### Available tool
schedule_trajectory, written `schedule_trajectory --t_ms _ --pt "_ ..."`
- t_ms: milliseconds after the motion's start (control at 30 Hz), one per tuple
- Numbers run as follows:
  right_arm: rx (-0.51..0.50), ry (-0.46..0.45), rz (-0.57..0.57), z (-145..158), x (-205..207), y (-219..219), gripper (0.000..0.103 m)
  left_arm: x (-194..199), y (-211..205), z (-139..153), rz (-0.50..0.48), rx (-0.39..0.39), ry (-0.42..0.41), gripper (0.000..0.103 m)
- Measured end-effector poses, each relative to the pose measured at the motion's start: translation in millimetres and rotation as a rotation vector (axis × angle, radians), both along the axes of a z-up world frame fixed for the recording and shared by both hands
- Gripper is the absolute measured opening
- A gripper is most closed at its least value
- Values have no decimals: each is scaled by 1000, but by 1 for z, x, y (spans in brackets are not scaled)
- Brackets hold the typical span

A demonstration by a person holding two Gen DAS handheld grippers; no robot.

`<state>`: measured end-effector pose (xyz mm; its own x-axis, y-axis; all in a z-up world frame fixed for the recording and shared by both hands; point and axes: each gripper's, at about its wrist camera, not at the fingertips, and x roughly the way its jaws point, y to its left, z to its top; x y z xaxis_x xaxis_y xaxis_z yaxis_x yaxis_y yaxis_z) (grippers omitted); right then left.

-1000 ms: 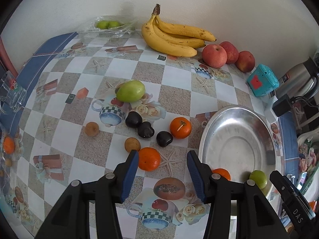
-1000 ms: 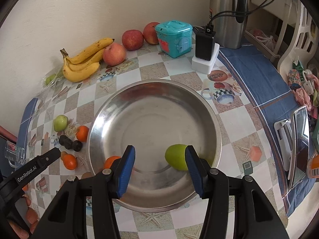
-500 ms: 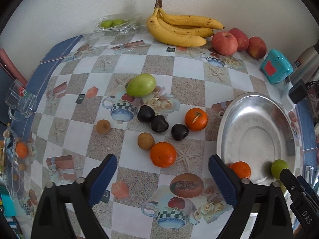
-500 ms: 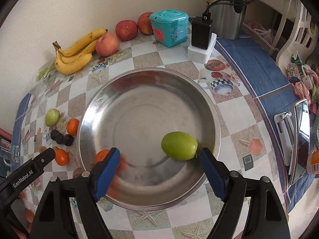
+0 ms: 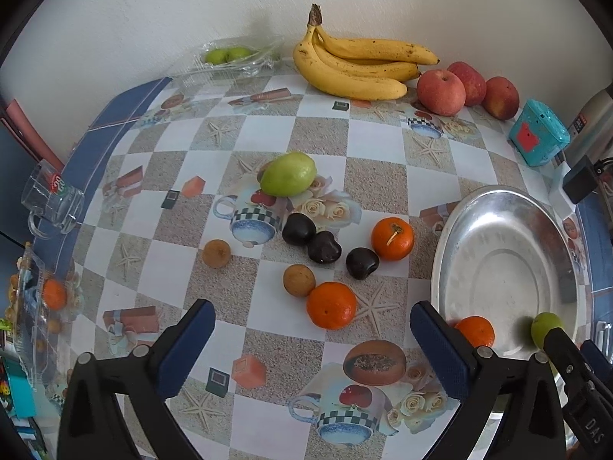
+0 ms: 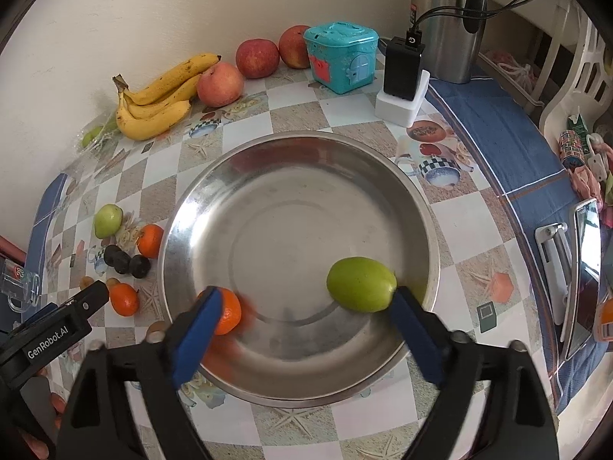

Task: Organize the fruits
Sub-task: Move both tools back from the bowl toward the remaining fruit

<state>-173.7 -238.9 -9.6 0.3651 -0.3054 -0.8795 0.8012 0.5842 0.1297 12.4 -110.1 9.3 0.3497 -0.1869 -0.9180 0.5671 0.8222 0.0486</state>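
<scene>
Both jaws have just been opening: the left gripper (image 5: 312, 349) is spread empty, the right gripper (image 6: 304, 331) released, with the green fruit (image 6: 361, 284) and an orange (image 6: 227, 311) left loose in the metal bowl (image 6: 291, 153).

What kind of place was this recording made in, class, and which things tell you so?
Most likely a home kitchen or dining corner: a table under a printed tablecloth, loose bananas and apples against the wall, and a metal kettle beside a charger.
</scene>
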Motion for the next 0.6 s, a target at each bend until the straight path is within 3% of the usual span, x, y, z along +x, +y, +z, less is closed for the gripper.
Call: schedule_trajectory --t_ms 333,467,600 --pt "0 -31 1 0 5 7 97 11 14 11 29 -28 -61 103" --pt "6 -49 22 0 12 12 97 26 28 14 75 -53 -49 103" --pt "4 -58 79 1 25 23 97 41 46 18 137 -10 -120 103"
